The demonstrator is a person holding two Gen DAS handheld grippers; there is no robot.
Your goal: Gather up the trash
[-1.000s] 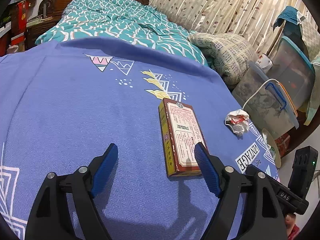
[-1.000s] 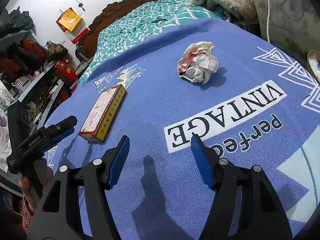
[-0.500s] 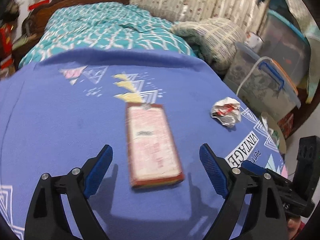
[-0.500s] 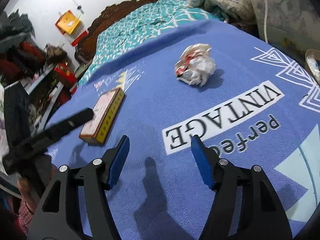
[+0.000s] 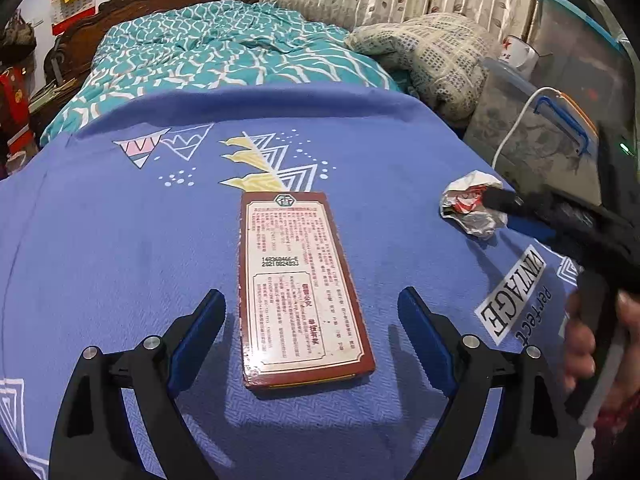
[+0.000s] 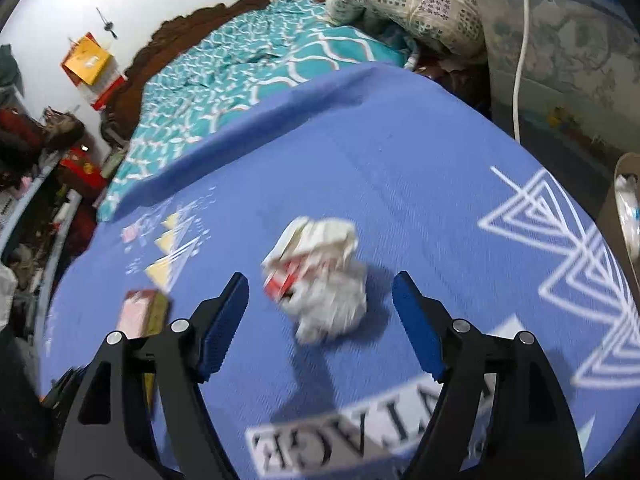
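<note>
A flat red-bordered box [image 5: 298, 288] is lying label-up on the blue printed cloth [image 5: 120, 240], its long axis running away from the left wrist camera toward the yellow-and-white triangle print, its near short end pointing back at the lens. The left gripper [image 5: 312, 320] is straddling that near end with its jaws standing wide apart, a strip of bare cloth showing between each blue pad and the box's long sides; the pads are not touching it. To the right of the box and well apart from it, a crumpled paper ball [image 6: 320, 276] is sitting on the same cloth. The right gripper [image 6: 320, 308] is framing this ball, its jaws having just been opening, and the ball is lying between them with clear cloth on both sides. In the left wrist view a black fingertip of that gripper is overlapping the ball, though contact cannot be judged. Open cloth is surrounding both items; the far cloth edge is meeting a teal patterned quilt [image 5: 208, 52], and grey storage bins [image 5: 532, 136] are standing past the right-hand edge.
</note>
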